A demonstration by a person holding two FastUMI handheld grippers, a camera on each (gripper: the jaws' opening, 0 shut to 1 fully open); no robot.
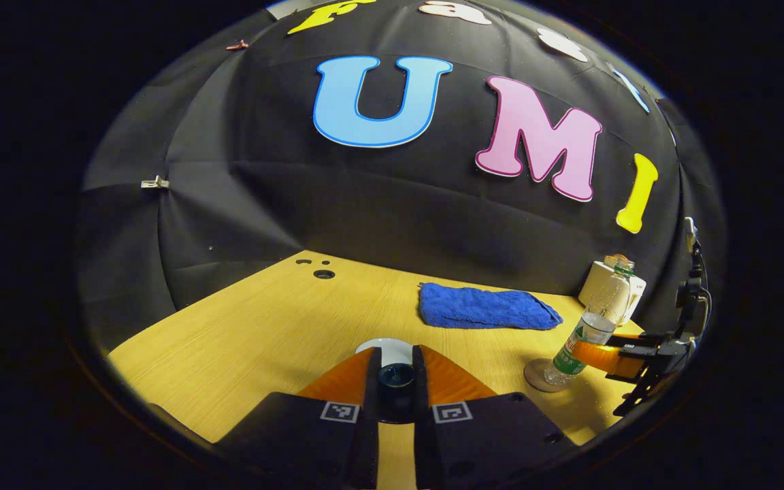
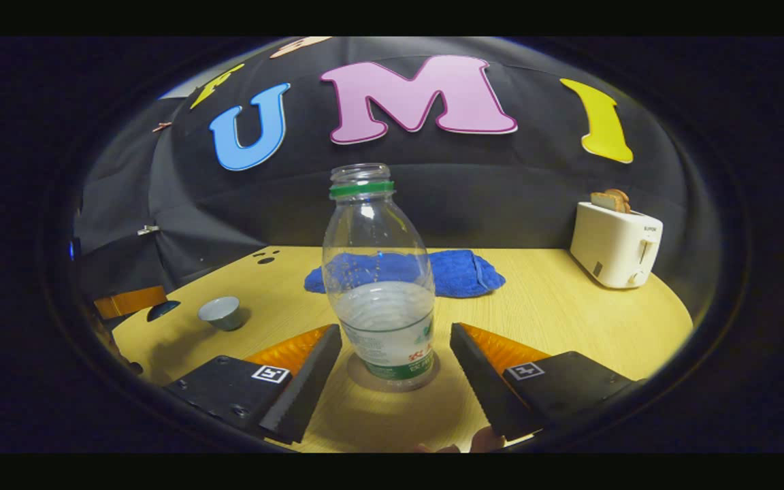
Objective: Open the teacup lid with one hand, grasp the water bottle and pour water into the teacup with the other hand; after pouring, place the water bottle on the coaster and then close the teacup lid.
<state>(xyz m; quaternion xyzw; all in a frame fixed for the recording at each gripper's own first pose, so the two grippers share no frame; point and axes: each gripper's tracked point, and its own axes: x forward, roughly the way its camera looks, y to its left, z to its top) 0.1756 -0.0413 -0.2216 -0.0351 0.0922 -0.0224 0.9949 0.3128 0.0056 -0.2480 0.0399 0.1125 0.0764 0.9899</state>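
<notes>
The right gripper (image 2: pixel 388 381) stands wide open, its fingers apart from either side of the water bottle (image 2: pixel 378 286), which stands upright on the coaster (image 2: pixel 392 381) near the tabletop's (image 2: pixel 569 306) front edge. The left gripper (image 1: pixel 396 384) is closed on the teacup lid's knob (image 1: pixel 396 376); the open teacup (image 2: pixel 222 312) sits towards the tabletop's left edge.

Left gripper view: camera sits low over the table (image 1: pixel 249 327), facing the back wall, its own fingers close at 6 o'clock. Water bottle (image 1: pixel 593 327) and right gripper (image 1: pixel 627 361) sit farther off at 4 o'clock.

Right gripper view: low, facing the same wall, very near the water bottle (image 2: pixel 378 286) dead centre. Teacup (image 2: pixel 222 313) at 9 o'clock, toaster (image 2: pixel 615 245) at 3 o'clock.

Both views share table, bottle, blue towel (image 1: pixel 484 307) (image 2: pixel 463 271), toaster (image 1: pixel 599 286).
</notes>
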